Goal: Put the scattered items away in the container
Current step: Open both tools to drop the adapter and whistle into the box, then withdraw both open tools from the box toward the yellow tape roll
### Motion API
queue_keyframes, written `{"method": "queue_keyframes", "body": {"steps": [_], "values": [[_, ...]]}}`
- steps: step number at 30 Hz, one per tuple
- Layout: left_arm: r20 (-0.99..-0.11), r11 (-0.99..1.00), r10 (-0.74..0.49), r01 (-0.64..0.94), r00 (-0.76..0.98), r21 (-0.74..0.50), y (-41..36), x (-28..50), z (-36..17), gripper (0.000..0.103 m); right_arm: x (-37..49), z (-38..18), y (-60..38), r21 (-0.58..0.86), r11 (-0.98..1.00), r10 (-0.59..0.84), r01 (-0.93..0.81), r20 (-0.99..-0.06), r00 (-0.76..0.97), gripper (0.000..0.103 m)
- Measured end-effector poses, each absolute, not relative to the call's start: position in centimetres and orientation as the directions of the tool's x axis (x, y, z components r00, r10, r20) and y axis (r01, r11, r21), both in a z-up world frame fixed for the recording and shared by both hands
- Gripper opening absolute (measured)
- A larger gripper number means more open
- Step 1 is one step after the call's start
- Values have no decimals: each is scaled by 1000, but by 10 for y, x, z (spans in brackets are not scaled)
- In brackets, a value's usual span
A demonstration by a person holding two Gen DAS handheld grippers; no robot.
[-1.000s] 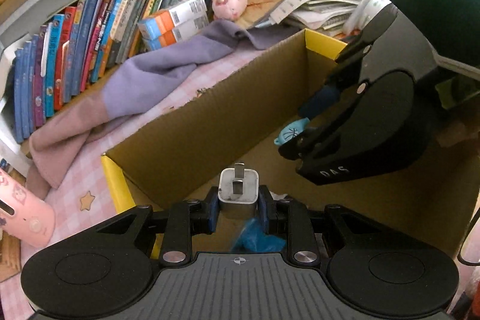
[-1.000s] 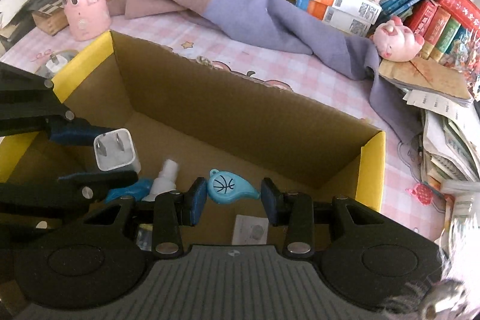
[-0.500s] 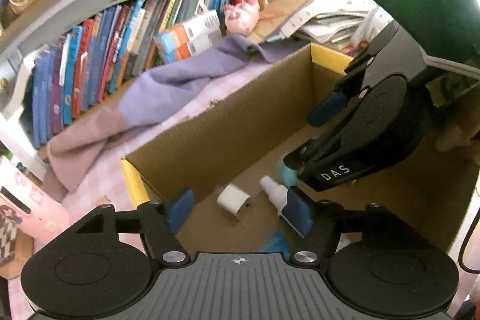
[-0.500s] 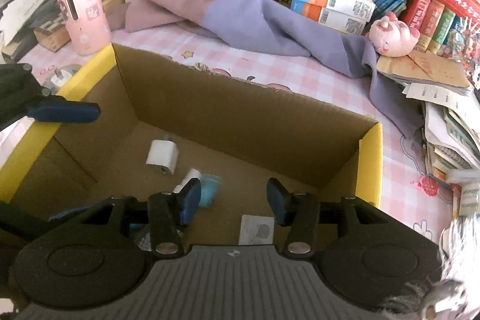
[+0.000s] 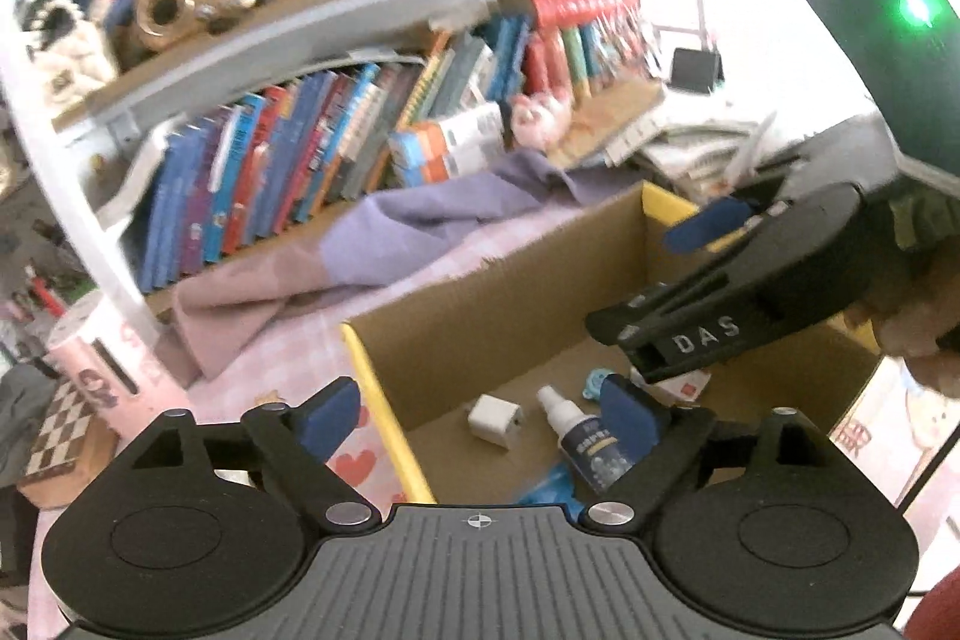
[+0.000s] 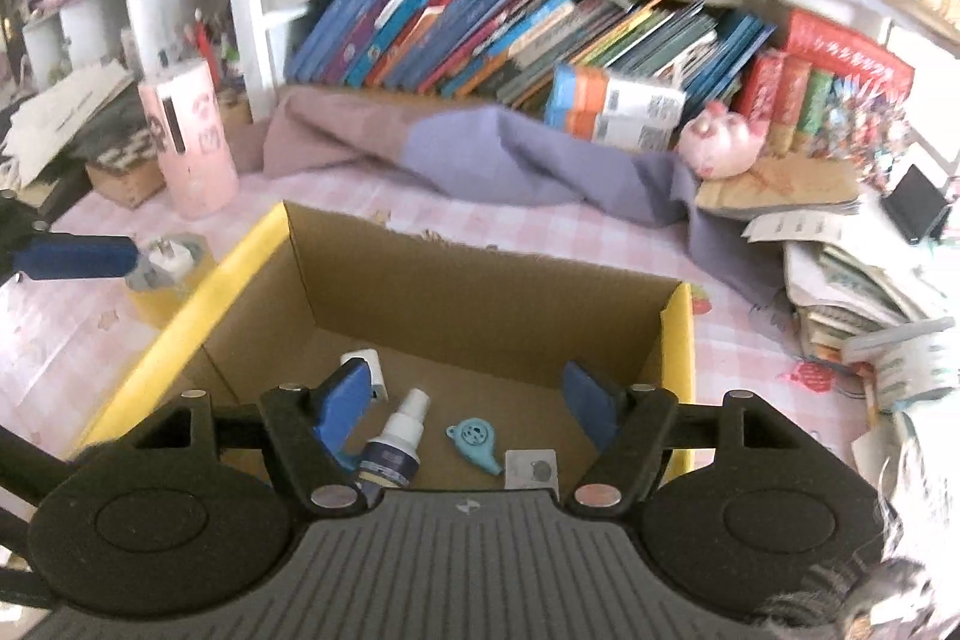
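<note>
Right wrist: right gripper (image 6: 471, 403) fingers opening, empty | left gripper (image 5: 480, 415) same

Home study corner: crowded bookshelf (image 6: 510, 34), pink checked tablecloth (image 6: 540, 244), piglet toy (image 6: 723, 148).

left tool (image 5: 480, 415): opening, empty | right tool (image 6: 471, 403): opening, empty

Charger (image 5: 493, 421) lies left of bottle (image 5: 585, 439) in box (image 5: 480, 316).
</note>
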State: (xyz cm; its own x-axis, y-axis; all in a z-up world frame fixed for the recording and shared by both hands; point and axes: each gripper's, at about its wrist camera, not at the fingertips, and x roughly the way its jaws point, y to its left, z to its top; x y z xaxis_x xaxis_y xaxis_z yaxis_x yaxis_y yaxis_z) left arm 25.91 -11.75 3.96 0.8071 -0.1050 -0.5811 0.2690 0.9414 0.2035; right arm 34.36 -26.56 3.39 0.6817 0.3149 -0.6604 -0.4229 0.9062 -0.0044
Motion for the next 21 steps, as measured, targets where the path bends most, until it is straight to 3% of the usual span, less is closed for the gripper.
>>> {"method": "queue_keyframes", "body": {"steps": [14, 21], "values": [[-460, 952, -177, 271, 870, 146, -83, 189, 65, 96, 255, 59, -263, -14, 976, 177, -219, -541, 822, 77], [-476, 955, -199, 278, 857, 103, -55, 161, 57, 97, 208, 57, -245, -26, 992, 96, -127, -517, 851, 78]]}}
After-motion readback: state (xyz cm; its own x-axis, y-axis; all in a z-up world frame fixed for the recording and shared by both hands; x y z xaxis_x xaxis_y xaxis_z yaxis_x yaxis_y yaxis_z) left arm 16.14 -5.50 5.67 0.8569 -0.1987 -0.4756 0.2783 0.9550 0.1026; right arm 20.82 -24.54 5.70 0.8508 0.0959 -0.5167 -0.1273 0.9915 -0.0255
